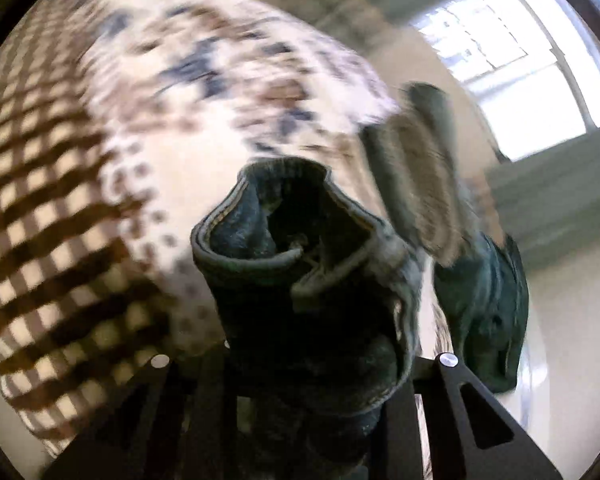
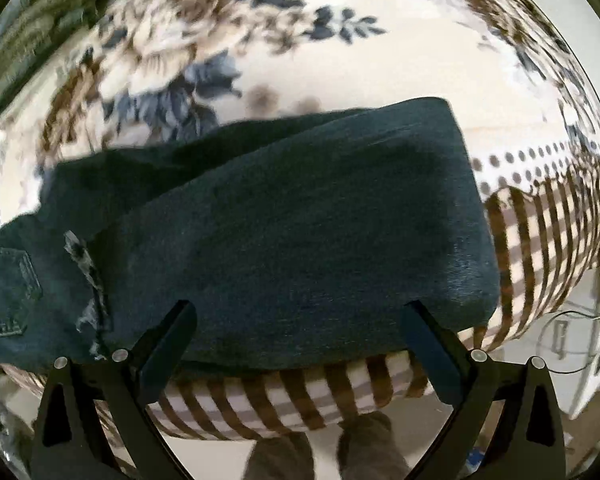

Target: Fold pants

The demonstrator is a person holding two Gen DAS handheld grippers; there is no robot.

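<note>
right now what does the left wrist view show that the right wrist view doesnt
Only the left wrist view shows the left claw shut on a bunched hem of the pants, lifted up, plus a bright window. Only the right wrist view shows the right claw open over the pants lying folded, with a back pocket. Both show the floral, checked cloth.

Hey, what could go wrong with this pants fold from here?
The left hand-held gripper clamps only a bunched hem of the jeans, so the denim may slip out. The right hand-held gripper is open, pinning nothing, so the fold could shift. The jeans lie near the bed edge and might slide off.
</note>
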